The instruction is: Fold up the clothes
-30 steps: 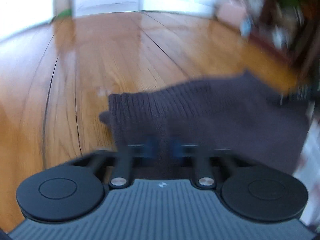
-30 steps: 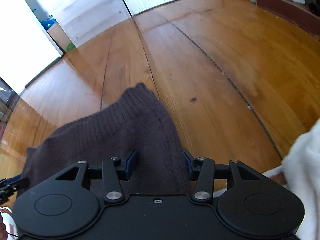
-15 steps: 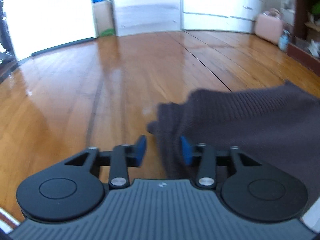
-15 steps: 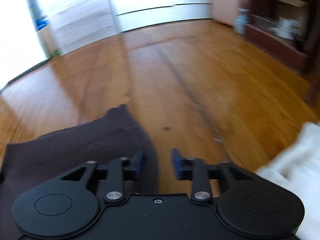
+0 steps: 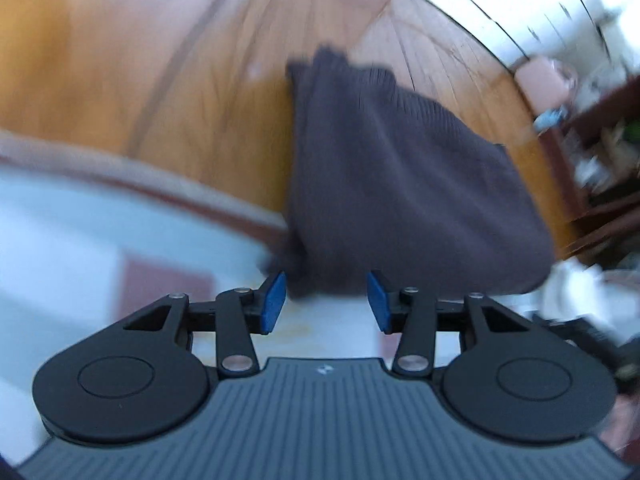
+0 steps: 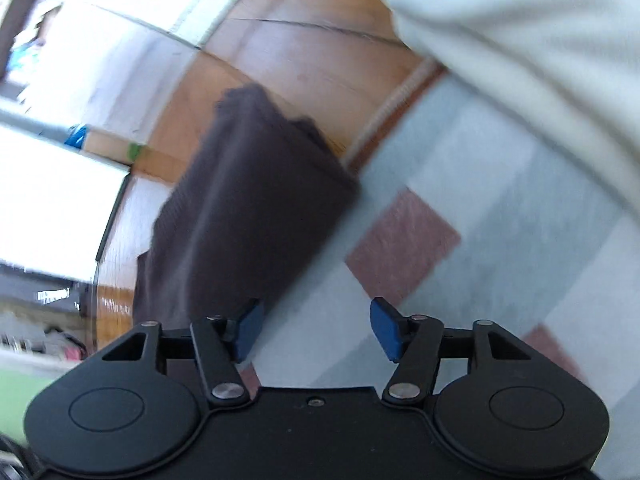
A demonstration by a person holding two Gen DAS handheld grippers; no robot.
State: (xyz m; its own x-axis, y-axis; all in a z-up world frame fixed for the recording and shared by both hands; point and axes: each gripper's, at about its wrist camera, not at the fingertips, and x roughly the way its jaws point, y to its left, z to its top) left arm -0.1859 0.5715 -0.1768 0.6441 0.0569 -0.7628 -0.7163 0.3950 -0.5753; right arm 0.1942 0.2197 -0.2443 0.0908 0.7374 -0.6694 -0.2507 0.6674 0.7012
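A dark grey-brown knitted garment [image 5: 400,184] lies folded, partly on the wooden floor and partly on the edge of a pale checked rug. My left gripper [image 5: 326,300] is open and empty, just short of the garment's near edge. In the right wrist view the same garment [image 6: 240,216] lies ahead and to the left. My right gripper [image 6: 316,328] is open and empty over the rug, its left fingertip [image 6: 246,330] close to the garment's edge. Both views are blurred.
The rug [image 6: 460,208] has pale blue, white and dusky red squares and a red-trimmed border [image 5: 140,184]. A white garment [image 6: 520,60] lies on the rug at the upper right. Dark wooden shelving [image 5: 600,168] and a pink case [image 5: 540,80] stand at the far right. Bright doorways [image 6: 52,196] are at the left.
Both grippers have let go of the dark garment and opened wide. Both have pulled back over the rug and tilted, and the garment now lies on the floor and rug edge.
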